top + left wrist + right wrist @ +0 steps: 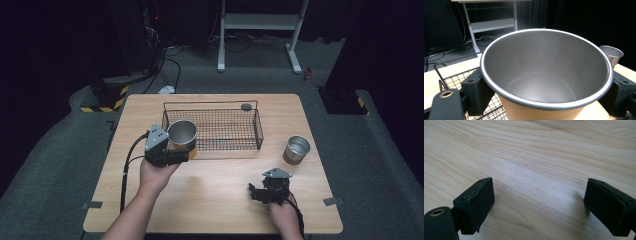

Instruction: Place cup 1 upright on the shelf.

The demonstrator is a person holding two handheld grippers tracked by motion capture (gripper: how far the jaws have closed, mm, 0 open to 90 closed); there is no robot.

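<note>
Round steel cup with tan outer wall (182, 133), clamped upright in left claw (176, 152), raised above the light wooden tabletop (215, 200) just at the near left corner of the black wire basket (220, 142). Inside bare and shiny, pads (477, 92) pressing both sides below the rim. Second steel cup (297, 149) standing right of basket, well apart. Right claw (265, 191) low over bare wood, spread wide, holding nothing.

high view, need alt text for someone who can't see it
The left hand-held gripper grips a steel cup at the near left corner of a wire basket on a wooden table. The right hand-held gripper rests open near the front edge; a second cup stands right of the basket.
</note>
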